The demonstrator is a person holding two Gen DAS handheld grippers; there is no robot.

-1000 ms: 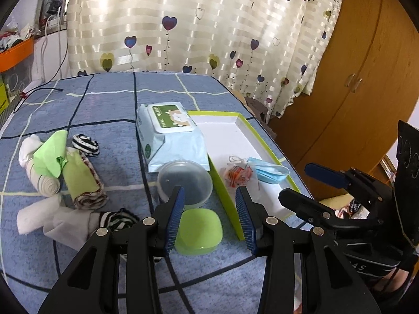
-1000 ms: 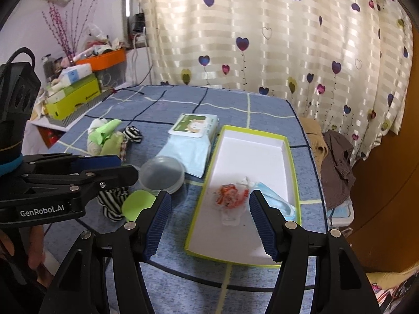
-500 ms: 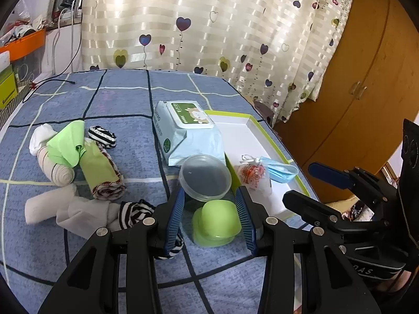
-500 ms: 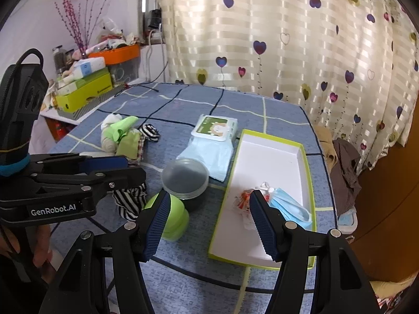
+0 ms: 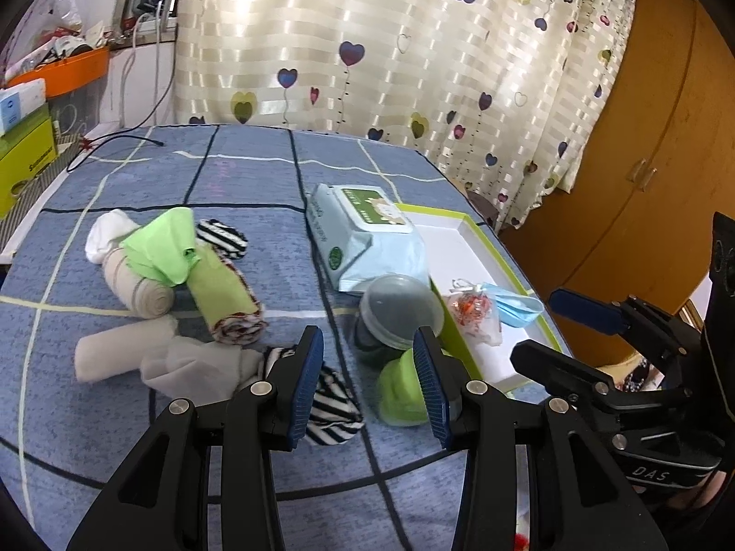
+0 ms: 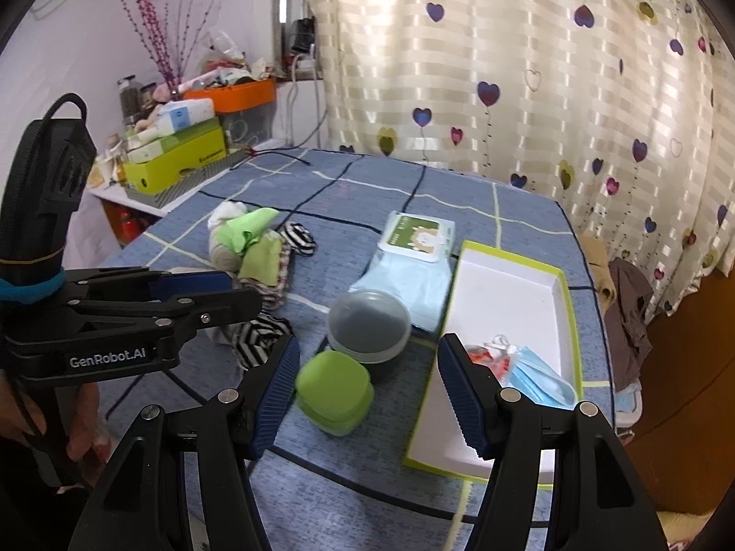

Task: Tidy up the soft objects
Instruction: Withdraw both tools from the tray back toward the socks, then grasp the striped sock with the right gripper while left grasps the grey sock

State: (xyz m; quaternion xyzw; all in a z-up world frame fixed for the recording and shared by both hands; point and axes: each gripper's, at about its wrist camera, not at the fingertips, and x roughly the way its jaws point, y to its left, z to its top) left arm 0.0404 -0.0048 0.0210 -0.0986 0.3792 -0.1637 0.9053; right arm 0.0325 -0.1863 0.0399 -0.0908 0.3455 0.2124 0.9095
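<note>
- A blue bedspread (image 5: 239, 174) crossed by dark and pale grid lines fills the middle of both views; a cream curtain (image 5: 413, 55) dotted with hearts hangs across the top.
- The left wrist view alone shows a wooden wardrobe (image 5: 652, 147) at the right edge. The right wrist view alone shows a cluttered shelf with an orange bin (image 6: 243, 94) and a green box (image 6: 179, 160) at upper left, and brown clothing (image 6: 629, 294) off the bed's right side.
- The soft things lie in a heap at centre left: a rolled beige cloth (image 5: 133, 284), a bright green cloth (image 5: 165, 243), a striped sock (image 5: 328, 406) and pale socks (image 5: 138, 356).
- A white tray (image 6: 514, 284) with a lime rim holds a blue face mask (image 6: 537, 376) and a crinkly packet (image 5: 473, 312).
- Beside the tray sit a soft wipes pack (image 5: 367, 234), a translucent round tub (image 6: 367, 326) and a rounded lime green case (image 6: 333, 390).
- The left gripper (image 5: 367, 376) stands parted with nothing between its ribbed blue pads, above the striped sock and the case.
- The right gripper (image 6: 367, 395) is spread wide and empty, low in the frame.
</note>
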